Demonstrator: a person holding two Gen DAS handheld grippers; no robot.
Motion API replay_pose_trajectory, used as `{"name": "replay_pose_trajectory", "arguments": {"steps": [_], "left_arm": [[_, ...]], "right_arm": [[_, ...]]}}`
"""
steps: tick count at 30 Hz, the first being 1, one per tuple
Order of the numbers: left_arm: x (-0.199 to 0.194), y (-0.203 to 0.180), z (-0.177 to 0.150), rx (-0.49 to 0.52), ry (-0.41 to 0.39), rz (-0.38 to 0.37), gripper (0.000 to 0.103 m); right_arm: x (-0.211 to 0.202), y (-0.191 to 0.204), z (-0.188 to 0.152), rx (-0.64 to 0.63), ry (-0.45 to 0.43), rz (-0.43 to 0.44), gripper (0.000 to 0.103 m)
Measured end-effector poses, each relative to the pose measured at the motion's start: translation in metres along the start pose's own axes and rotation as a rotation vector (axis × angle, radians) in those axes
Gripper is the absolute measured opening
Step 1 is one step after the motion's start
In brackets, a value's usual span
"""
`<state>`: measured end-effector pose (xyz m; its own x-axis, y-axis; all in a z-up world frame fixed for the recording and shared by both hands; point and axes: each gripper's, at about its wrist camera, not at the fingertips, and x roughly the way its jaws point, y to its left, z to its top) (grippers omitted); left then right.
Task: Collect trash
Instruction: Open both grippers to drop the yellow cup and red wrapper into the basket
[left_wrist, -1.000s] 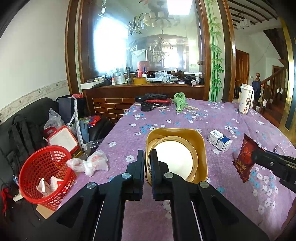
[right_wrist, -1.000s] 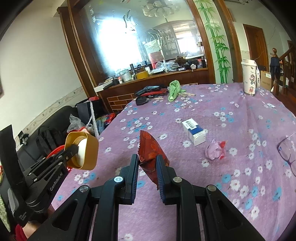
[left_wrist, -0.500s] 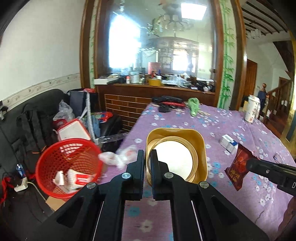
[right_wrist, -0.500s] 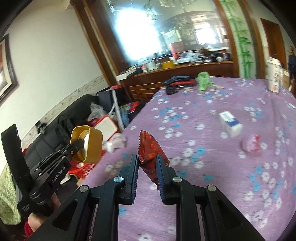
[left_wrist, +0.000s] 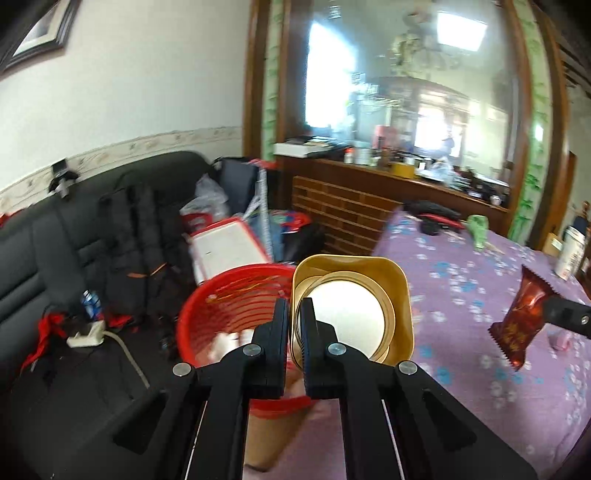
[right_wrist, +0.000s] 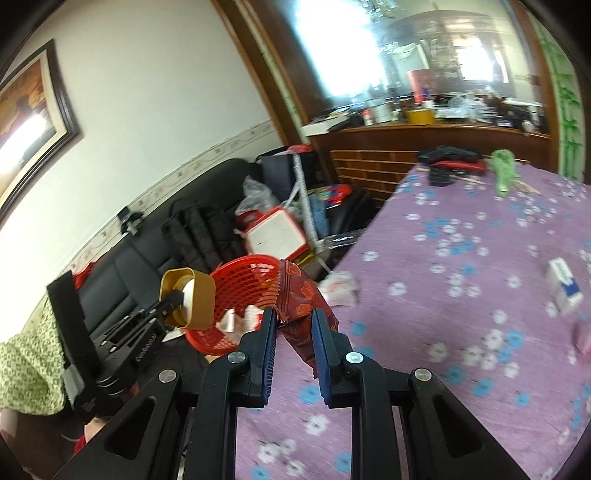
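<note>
Only right view shows blue-white box (right_wrist: 563, 291), left gripper (left_wrist: 294, 314) pinching gold tray (left_wrist: 369, 280), right gripper (right_wrist: 294, 325) gripping red wrapper (right_wrist: 303, 295)

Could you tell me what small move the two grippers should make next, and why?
Probably carry both a little further toward the red basket. The left hand-held gripper is shut on the gold cup at the basket's rim, and the right hand-held gripper holds the red wrapper over the table edge, not yet above it.
</note>
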<state>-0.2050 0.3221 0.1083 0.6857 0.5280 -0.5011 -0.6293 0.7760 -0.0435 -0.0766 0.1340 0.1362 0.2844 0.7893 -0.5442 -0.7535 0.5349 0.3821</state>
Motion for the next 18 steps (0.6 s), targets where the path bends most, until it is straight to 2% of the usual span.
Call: {"name": "replay_pose_trajectory", "arguments": {"steps": [7, 18], "left_arm": [[0.018, 0.034, -0.007, -0.045, 0.049, 0.046, 0.006], [0.043, 0.046, -0.007, -0.051, 0.092, 0.072, 0.006]], "right_arm": [[0.045, 0.029, 0.009, -0.027, 0.053, 0.059, 0.021], [0.111, 0.053, 0.035, -0.018, 0.104, 0.105, 0.021]]}}
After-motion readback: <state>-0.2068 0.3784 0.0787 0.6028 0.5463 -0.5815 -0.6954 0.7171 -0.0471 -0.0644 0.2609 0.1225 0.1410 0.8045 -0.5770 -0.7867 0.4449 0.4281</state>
